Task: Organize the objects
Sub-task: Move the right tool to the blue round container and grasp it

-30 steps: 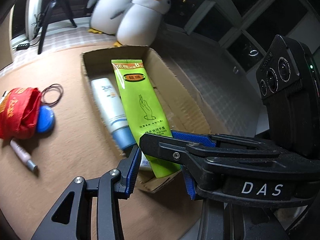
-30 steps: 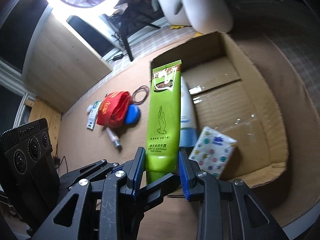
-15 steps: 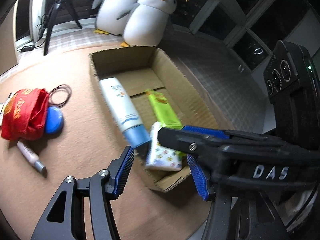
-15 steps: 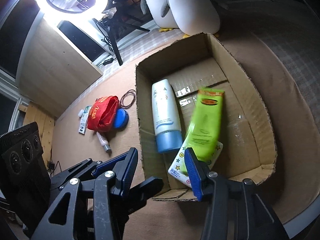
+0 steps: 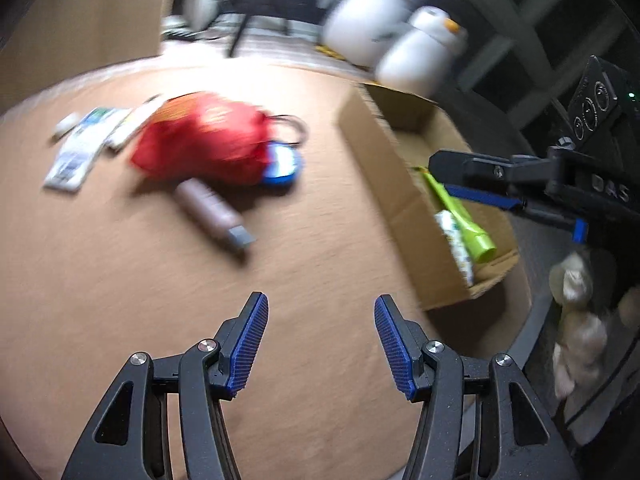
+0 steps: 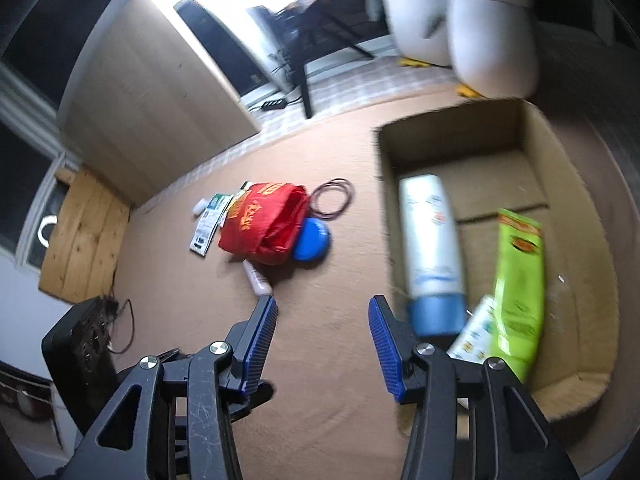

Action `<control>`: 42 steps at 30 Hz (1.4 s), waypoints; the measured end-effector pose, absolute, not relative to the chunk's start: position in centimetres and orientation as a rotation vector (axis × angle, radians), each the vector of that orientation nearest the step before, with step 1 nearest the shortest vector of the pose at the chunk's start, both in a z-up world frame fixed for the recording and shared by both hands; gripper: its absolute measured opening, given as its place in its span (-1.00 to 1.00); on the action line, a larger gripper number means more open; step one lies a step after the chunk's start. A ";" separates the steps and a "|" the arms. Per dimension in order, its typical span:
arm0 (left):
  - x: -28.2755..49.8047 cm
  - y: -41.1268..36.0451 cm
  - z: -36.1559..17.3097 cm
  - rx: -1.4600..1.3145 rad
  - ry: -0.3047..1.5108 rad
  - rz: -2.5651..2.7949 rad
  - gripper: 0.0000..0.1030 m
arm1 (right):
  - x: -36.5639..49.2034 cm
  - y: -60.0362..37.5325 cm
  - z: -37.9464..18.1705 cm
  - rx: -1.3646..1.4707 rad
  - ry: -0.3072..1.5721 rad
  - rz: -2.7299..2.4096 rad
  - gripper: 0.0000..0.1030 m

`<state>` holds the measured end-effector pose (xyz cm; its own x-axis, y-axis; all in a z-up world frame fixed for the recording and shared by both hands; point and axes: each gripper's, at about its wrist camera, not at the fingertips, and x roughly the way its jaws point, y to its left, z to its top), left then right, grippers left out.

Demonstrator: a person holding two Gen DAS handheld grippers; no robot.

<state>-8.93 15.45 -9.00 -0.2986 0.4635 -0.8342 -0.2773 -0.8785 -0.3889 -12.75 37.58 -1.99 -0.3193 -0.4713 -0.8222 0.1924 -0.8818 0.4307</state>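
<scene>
A second ago the right gripper (image 6: 322, 342) was pinching the green tube (image 6: 518, 288) over the box (image 6: 568, 184). Now the tube lies inside the box, to the right of the right jaws, and those jaws are spread wide with nothing between them. So that thing is put away.

Both grippers have turned away from the box and now face the things left on the brown table (image 5: 120, 300).

Going left to right in the left wrist view: far ahead and to the left of the left jaws lie some flat paper packs (image 5: 78, 150). Next comes the red bag (image 5: 202, 138), straight ahead and a bit left. Just in front of the bag lies a small brown tube (image 5: 212, 214) with a gray cap. Touching the bag on its right side is a blue round lid (image 5: 282, 160), and some black hair bands (image 5: 290, 128) lie behind it. The left gripper (image 5: 320, 342) has its jaws spread too, empty, well apart from all of these.

To the right of the jaws is the box. Inside it, a white bottle (image 6: 430, 240) with a blue cap lies on the left, a small spotted pack (image 6: 478, 338) lies near the front, and the green tube rests partly on that pack.

I think the small brown tube will be picked next, as it is nearest. The view is blurry, so small things are hard to tell.
</scene>
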 end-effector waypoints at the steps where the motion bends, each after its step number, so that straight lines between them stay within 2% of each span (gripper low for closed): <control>1: -8.8 14.3 -9.0 -1.505 -0.254 2.215 0.15 | -13.1 36.9 -2.1 1.521 -0.338 -2.231 -0.22; 5: -8.0 10.9 -9.1 -1.523 -0.322 2.254 0.15 | -14.5 33.3 -2.8 1.553 -0.224 -2.191 -0.34; 10: -7.3 7.5 -9.2 -1.536 -0.398 2.282 0.15 | -16.4 28.9 -5.0 1.623 0.010 -2.188 -0.35; 14: -6.9 6.2 -9.3 -1.541 -0.430 2.297 0.15 | -18.0 27.1 -7.2 1.676 0.079 -2.175 -0.35; 26: -7.2 3.4 -10.1 -1.573 -0.483 2.318 0.15 | -22.0 25.4 -9.0 1.671 0.048 -2.195 -0.35; 35: -8.2 4.3 -10.3 -1.573 -0.468 2.304 0.15 | -22.9 24.6 -9.4 1.638 0.117 -2.211 -0.35; 42: -9.6 5.2 -10.6 -1.574 -0.448 2.307 0.15 | -22.0 25.3 -10.5 1.696 0.067 -2.174 -0.36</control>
<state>-9.62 5.18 -10.61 -0.3469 0.4234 -0.8369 -0.0796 -0.9024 -0.4235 -22.04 25.32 -10.53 -0.1983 -0.2660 -0.9434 0.3238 -0.9262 0.1931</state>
